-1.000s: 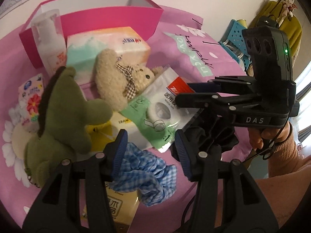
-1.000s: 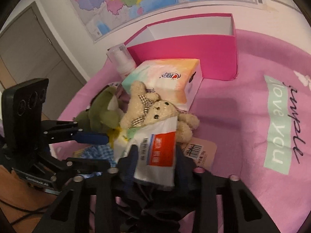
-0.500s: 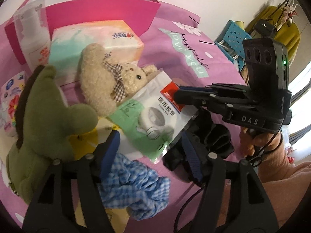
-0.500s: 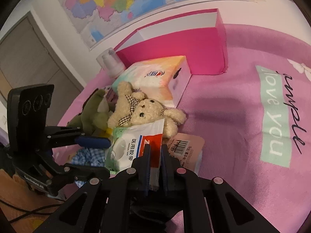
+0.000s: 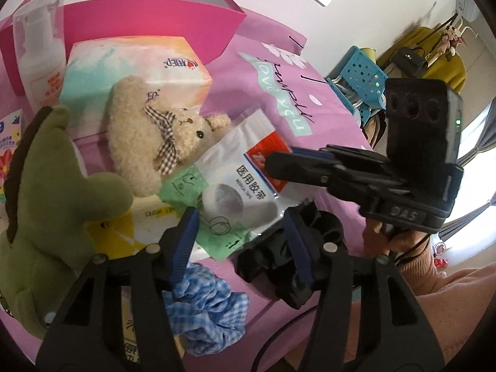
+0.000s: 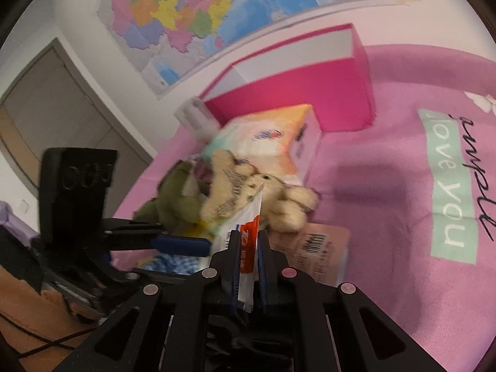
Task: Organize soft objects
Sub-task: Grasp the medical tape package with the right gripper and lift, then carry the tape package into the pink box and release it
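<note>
Gripping the red end of a flat white packet [image 6: 248, 248], the right gripper [image 6: 248, 266] has its jaws closed thin on it, the packet standing edge-up between the pads; in the left wrist view the same packet [image 5: 235, 186] sits at centre with the right gripper [image 5: 297, 167] coming in from 3 o'clock. The left gripper [image 5: 241, 241] has just been narrowing its jaws and stands about half open, holding nothing: the packet's lower edge and a blue checked scrunchie [image 5: 207, 307] lie between or just under its fingers, untouched as far as I can tell. By my reading the sorting has barely begun. The pink box [image 5: 148, 28] at 12 o'clock shows nothing inside from here, while the cream teddy bear [image 5: 145, 145], the green plush toy [image 5: 46, 204] at 9 o'clock, the tissue pack [image 5: 130, 65], a black scrunchie [image 5: 279, 248] and the rest lie heaped on the pink cloth [image 5: 279, 99].
</note>
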`<state>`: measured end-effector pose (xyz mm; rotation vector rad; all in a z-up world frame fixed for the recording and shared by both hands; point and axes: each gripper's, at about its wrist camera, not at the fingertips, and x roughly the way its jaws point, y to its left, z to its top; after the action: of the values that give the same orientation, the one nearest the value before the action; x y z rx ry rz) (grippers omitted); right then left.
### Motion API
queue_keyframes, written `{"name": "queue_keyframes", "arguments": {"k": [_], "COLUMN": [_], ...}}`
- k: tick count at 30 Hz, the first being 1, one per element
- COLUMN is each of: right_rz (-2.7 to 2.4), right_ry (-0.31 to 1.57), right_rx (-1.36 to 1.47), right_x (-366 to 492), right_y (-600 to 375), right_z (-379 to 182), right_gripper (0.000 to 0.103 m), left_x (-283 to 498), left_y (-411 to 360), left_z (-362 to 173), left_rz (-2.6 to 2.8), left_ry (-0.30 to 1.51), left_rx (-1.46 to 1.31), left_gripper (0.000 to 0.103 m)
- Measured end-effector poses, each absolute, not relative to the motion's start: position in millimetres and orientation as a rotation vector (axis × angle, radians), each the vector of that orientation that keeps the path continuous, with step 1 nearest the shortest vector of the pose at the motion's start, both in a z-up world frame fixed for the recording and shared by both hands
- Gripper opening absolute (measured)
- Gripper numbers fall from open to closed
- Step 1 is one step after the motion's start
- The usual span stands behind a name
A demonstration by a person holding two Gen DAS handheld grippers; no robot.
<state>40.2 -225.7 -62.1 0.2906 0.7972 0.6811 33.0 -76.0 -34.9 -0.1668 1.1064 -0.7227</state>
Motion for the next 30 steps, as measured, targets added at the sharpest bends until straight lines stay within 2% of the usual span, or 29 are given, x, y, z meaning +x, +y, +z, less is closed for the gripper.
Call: {"name": "queue_keyframes", "arguments": {"k": [9,14,16,18,19,25,26,27,30], "right_rz": [0.69,0.697,0.68,0.651,0.637,0.729,0.743,0.748,0.765], "right_ry": [0.765,0.837,0.854,0.848,0.847,0.855,0.85,0.845,0.822], "right_rx": [0.359,0.424,0.428,0.403,0.382,0.311,0.299,0.285,0.301], "right_x": [45,53,54,53,52,47,47,47,47], "right_y": [-239,-247,-248,-251,-250,-227,-222,-218,-217], "right_z": [-58,-75,-80,-79,-79,-81,-80,-80,-76], "right_gripper": [0.005,0.009,0.014,0.031,0.032,0.029,0.027,0.02,0.017], "left_x": [34,36,36,37,37,38,39,39,39], "left_y": [-68,-74,-75,-75,-75,-78,-79,-78,-75], "left_z": [-40,-40,-40,-40,-40,-40,-40,-40,-39], "left_rz": [-0.701,-0.706,-0.707,-0.707,-0.708,-0.711,-0.709,-0.708,-0.698], "left_ry": [1.13,1.129,1.13,1.128,1.128,1.119,1.119,1.12,1.123], "left_rx": [-0.166,-0.158,-0.155,-0.149,-0.146,-0.134,-0.134,-0.136,-0.151], "left_gripper": [0.06,0.062,0.062,0.062,0.062,0.062,0.062,0.062,0.062]}}
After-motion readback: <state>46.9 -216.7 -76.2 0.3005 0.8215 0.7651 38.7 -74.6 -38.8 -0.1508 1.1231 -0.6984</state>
